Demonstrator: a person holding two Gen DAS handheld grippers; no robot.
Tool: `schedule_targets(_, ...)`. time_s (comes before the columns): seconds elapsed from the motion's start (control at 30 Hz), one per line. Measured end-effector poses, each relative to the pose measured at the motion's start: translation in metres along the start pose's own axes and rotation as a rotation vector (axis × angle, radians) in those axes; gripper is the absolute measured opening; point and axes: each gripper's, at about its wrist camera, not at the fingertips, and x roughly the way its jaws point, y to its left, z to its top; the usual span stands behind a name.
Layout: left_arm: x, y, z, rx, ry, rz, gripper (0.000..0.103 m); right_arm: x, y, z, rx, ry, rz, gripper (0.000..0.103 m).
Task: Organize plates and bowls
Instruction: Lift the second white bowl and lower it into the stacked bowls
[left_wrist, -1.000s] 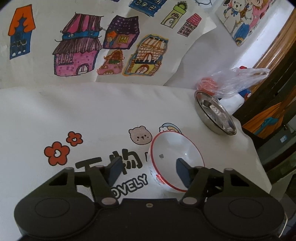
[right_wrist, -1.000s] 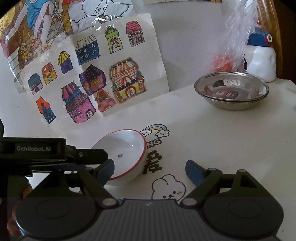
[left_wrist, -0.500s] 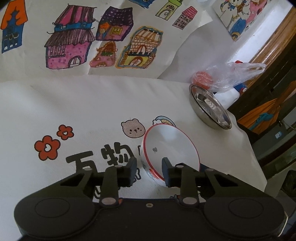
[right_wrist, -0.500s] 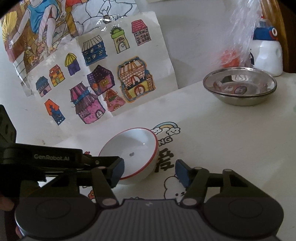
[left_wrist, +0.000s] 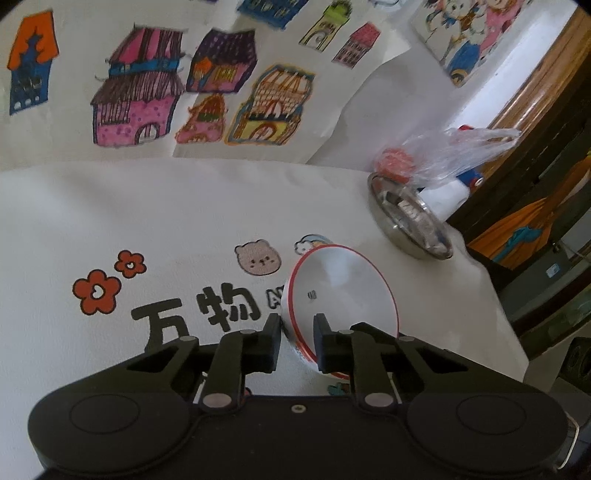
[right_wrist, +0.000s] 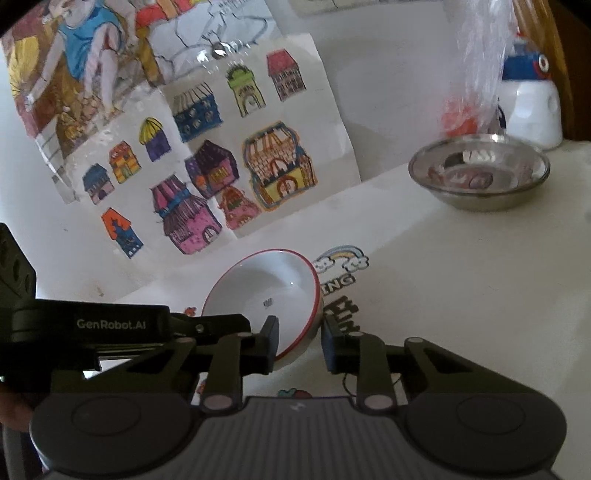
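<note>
Where the house drawings (left_wrist: 207, 92) lean behind the table (left_wrist: 110, 214), your left gripper (left_wrist: 295, 338) sits pinched on the near rim of the white red-rimmed bowl (left_wrist: 343, 291), one finger outside the wall, one inside; the bowl is tilted, mouth toward the right. Your right gripper (right_wrist: 298, 341) is narrowed around the same bowl's opposite rim, though whether it is actually touching cannot be told. The steel bowl (right_wrist: 480, 173) rests far right, well apart, beside a plastic bag (left_wrist: 450, 155).
</note>
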Motion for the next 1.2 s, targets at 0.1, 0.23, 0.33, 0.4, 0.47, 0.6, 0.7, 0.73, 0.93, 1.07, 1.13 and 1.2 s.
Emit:
schedule_targets(0.1, -0.019, -0.006, -0.001, 0.007, -0.035, -0.013, 0.019, -0.016, 0.01, 0.002, -0.012, -0.024, 0.003, 0.028)
schedule_targets(0.23, -0.051, -0.019, -0.007, 0.023, -0.083, -0.034, 0.019, -0.044, 0.025, 0.002, -0.034, -0.054, 0.007, 0.028)
schedule_targets(0.33, -0.077, -0.027, -0.016, 0.028, -0.114, -0.054, 0.019, -0.066, 0.038, -0.002, -0.051, -0.069, 0.008, 0.028)
schedule_targets(0.4, -0.091, -0.032, -0.024, 0.028, -0.128, -0.064, 0.019, -0.082, 0.046, -0.006, -0.065, -0.079, 0.001, 0.028)
schedule_targets(0.47, -0.106, -0.038, -0.034, 0.034, -0.138, -0.075, 0.019, -0.099, 0.054, -0.011, -0.081, -0.09, -0.013, 0.028)
schedule_targets(0.6, -0.129, -0.046, -0.053, 0.035, -0.149, -0.099, 0.019, -0.128, 0.069, -0.024, -0.1, -0.107, -0.031, 0.028)
schedule_targets(0.7, -0.146, -0.049, -0.07, 0.038, -0.156, -0.11, 0.019, -0.149, 0.078, -0.037, -0.101, -0.113, -0.033, 0.028)
schedule_targets(0.73, -0.152, -0.049, -0.076, 0.038, -0.155, -0.112, 0.019, -0.154, 0.081, -0.042, -0.099, -0.113, -0.031, 0.028)
schedule_targets(0.93, -0.175, -0.047, -0.109, 0.042, -0.135, -0.103, 0.019, -0.178, 0.09, -0.069, -0.076, -0.116, -0.009, 0.028)
schedule_targets(1.07, -0.185, -0.039, -0.127, 0.011, -0.117, -0.111, 0.019, -0.188, 0.095, -0.083, -0.079, -0.107, 0.001, 0.028)
schedule_targets(1.13, -0.188, -0.036, -0.134, -0.004, -0.11, -0.109, 0.019, -0.191, 0.098, -0.088, -0.084, -0.102, 0.003, 0.028)
schedule_targets(1.2, -0.191, -0.032, -0.141, -0.014, -0.106, -0.104, 0.019, -0.191, 0.101, -0.094, -0.092, -0.092, 0.003, 0.028)
